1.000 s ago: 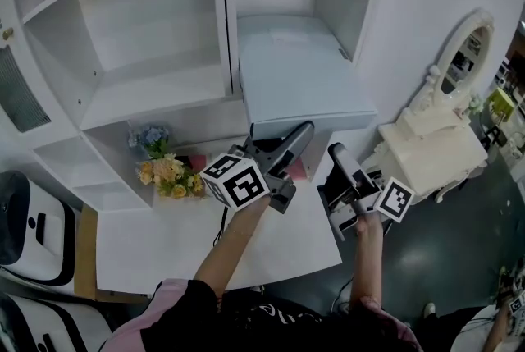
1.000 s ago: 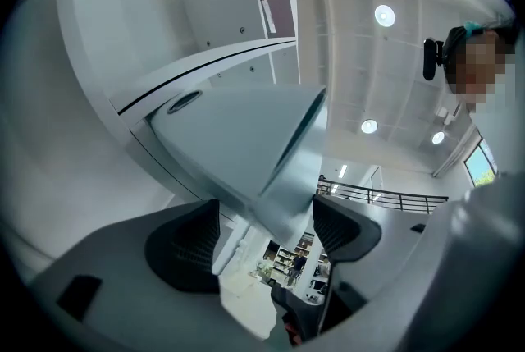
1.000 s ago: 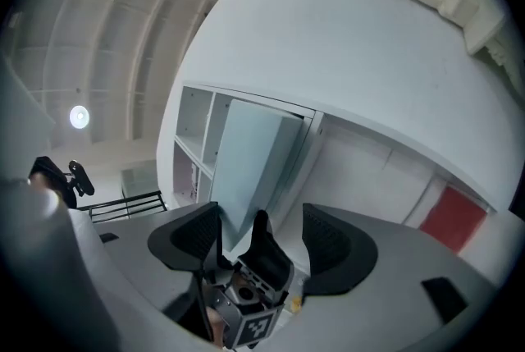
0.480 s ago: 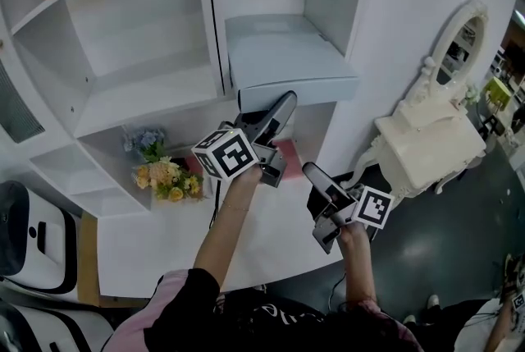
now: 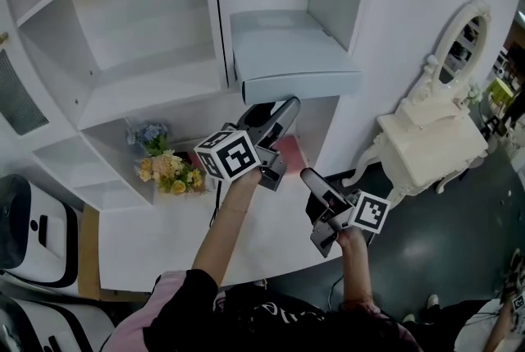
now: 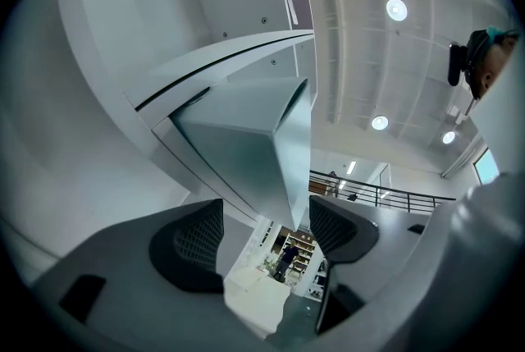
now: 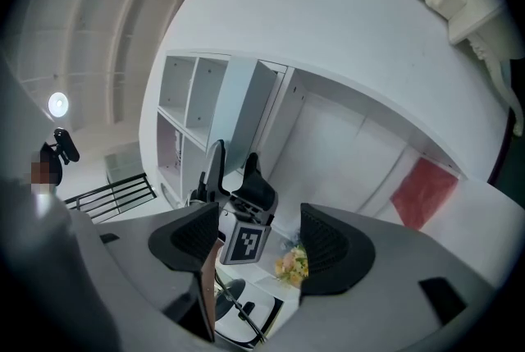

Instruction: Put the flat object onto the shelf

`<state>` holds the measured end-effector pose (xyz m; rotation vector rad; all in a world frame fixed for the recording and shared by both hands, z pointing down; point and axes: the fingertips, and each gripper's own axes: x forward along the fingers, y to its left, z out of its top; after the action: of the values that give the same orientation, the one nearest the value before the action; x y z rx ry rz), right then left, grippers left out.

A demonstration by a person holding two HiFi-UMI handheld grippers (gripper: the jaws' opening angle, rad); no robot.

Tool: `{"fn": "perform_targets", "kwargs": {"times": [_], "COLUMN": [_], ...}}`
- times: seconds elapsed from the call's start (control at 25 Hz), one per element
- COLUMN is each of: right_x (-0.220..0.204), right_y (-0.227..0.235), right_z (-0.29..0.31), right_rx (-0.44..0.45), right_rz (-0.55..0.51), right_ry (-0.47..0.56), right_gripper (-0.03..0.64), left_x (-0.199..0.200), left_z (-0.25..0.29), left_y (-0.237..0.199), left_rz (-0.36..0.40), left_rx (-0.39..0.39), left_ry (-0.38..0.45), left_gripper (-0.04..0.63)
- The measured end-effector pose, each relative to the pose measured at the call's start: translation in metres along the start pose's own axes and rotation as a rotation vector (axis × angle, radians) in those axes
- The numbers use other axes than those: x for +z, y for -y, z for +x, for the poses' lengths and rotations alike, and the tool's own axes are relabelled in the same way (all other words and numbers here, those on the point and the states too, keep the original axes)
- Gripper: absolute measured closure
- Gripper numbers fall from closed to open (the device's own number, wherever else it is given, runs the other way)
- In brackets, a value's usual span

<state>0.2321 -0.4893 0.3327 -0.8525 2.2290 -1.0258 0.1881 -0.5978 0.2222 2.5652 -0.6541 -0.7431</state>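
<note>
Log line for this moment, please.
flat box: on shelf, overhanging | left gripper: below box, jaws open, just been closing, nothing between | right gripper: jaws open, empty

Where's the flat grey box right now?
Head view: the flat grey box lies in the shelf unit's right compartment, jutting past the front edge, above the left tool, whose empty jaws have just been closing.

The left gripper (image 6: 262,231) is held out ahead on a stretched left forearm (image 5: 223,235), pointing forward and a little upward. Its jaws stand wide apart. They have just been closing slightly, and nothing is pressed between them. The right gripper (image 7: 256,240) sits lower and nearer the body on a tucked-in right forearm (image 5: 354,272), angled toward the left one — jaws apart, nothing between them.
</note>
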Motion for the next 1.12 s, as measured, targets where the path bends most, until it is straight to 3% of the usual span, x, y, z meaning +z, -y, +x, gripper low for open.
{"fn": "perform_targets", "kwargs": {"times": [0.24,0.44,0.72,0.88,1.12], "right_x": [-0.014,-0.033,-0.077,-0.106,-0.143], "right_y": [0.001,-0.004,0.014,0.018,0.011], "right_z": [-0.013,-0.027,-0.06,-0.077,-0.107], "right_rx": [-0.002,-0.021,-0.178,-0.204,-0.204], "right_rz": [0.002,-0.08,-0.217,-0.236,-0.277], "right_ry": [0.009,0.006,-0.094,-0.145,-0.216], "right_gripper": [0.304,0.304,0.304,0.304,0.304], "left_x": [-0.028,-0.059,-0.118,-0.147,-0.179], "left_z": [-0.029,-0.067,-0.135,-0.176,-0.237], "left_y": [0.01,0.018,0.029,0.033,0.047], "left_rz": [-0.02,-0.05,0.001,-0.05,-0.051], "left_rx": [-0.026,-0.015,0.085,0.149,0.263], "left_ry": [-0.062,-0.11,-0.223,-0.236,-0.23], "left_gripper": [0.255,0.258,0.267,0.272,0.29]}}
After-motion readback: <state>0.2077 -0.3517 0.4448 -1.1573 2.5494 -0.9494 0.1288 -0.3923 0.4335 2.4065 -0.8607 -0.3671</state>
